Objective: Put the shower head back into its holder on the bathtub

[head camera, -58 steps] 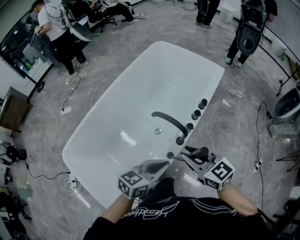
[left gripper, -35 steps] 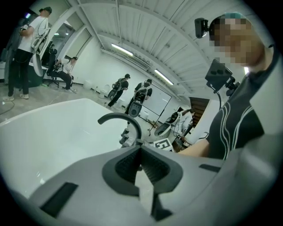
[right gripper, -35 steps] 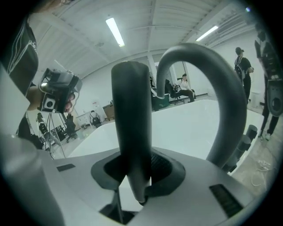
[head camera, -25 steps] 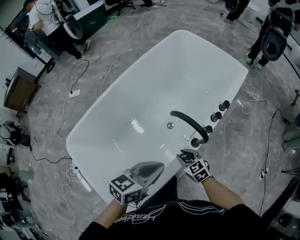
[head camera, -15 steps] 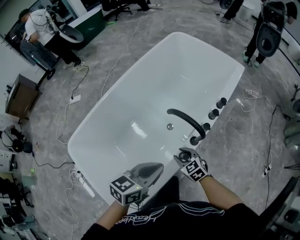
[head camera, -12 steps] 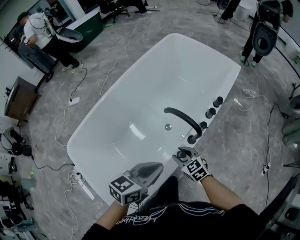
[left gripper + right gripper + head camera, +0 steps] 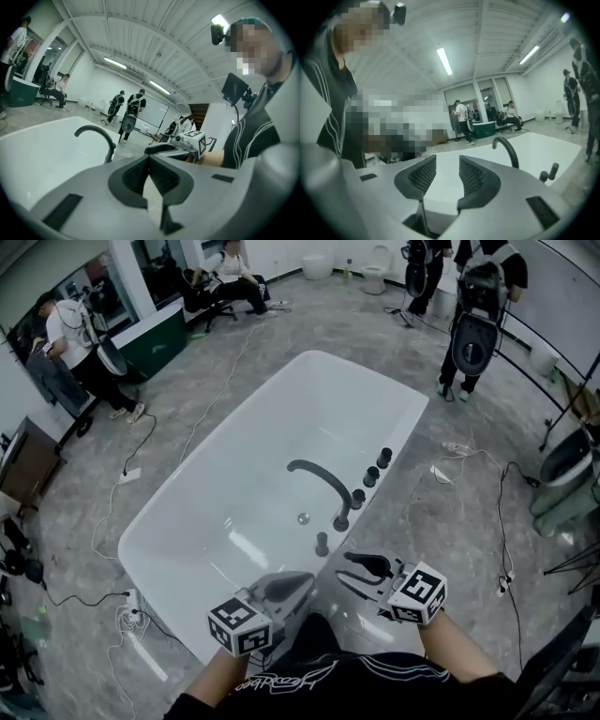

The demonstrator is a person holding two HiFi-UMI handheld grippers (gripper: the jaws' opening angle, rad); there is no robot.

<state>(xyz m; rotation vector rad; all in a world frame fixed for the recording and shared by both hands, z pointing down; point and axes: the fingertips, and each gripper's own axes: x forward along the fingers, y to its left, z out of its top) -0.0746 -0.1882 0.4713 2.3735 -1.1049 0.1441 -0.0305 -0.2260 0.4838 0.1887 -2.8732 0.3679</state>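
Finding: the shower head (image 7: pixel 322 544) stands upright as a short black stub on the near rim of the bathtub (image 7: pixel 272 427), just beside the base of the arched faucet (image 7: pixel 317 479). It lines up with the three knobs (image 7: pixel 370 475) further along the same rim. The holder is too small to make out, so proper seating is judged only from the upright stance.

Right gripper (image 7: pixel 341 565): it hovers above the rim on the near side of the shower head, close to it but not touching. Its jaws have just been opening and now stand wide, released. The right gripper view shows only tub and faucet in the gap between them.

Left gripper (image 7: pixel 307 577): it hangs beside the right one over the near rim. Its jaws are clenched together on nothing, and it appears to take no part.

Assessment: the step in hand reads as the release after placing, with the task apparently all but complete.

Next move: keep both grippers clear of the stub so that nothing knocks it. Then check that the shower head sits fully down and does not lean. A hose, which cannot be seen here, could pull a poorly seated shower head out.
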